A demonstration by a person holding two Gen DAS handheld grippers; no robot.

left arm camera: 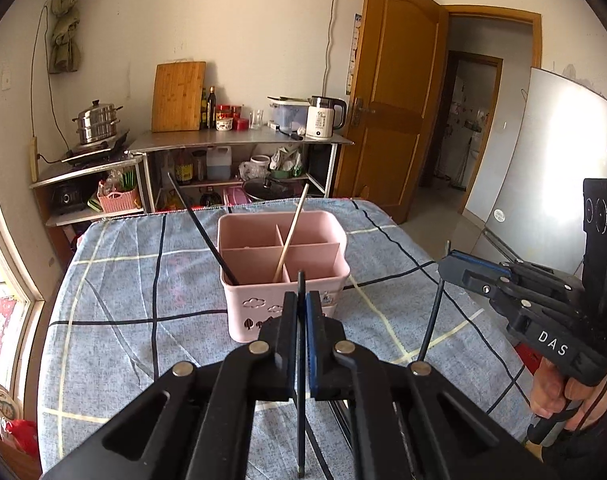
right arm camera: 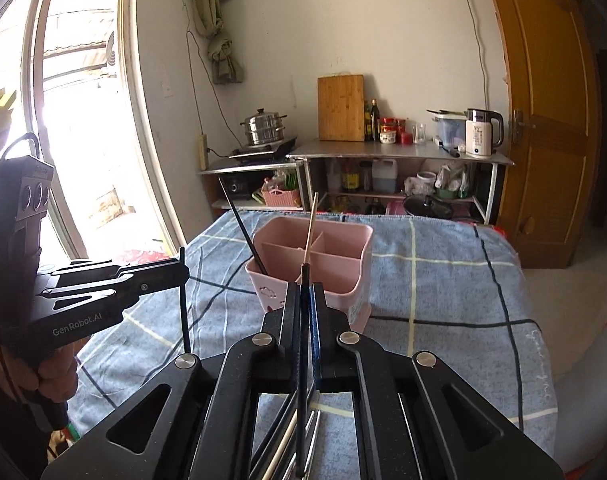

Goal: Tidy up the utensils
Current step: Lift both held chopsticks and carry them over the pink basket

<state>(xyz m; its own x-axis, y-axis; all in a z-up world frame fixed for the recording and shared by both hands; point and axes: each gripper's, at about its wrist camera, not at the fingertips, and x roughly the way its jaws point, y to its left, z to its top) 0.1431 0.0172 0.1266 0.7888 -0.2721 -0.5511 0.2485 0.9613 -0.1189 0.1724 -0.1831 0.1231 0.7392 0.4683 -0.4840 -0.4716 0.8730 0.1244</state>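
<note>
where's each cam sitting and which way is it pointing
Left wrist: on the left gripper, shut on a black chopstick, facing the pink organizer; the right gripper and hand show at right.
Right wrist: on the right gripper, also clamping a black chopstick, facing the organizer; left gripper shows at left.
Shared: organizer, plaid cloth, kitchen shelf.

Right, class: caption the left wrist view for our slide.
Both grippers clamp black chopsticks upright before the pink caddy.

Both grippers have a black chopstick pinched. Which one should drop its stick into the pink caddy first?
Left, probably. The left hand-held gripper sits squarely before the pink caddy; the right hand-held gripper hangs off to the side.
</note>
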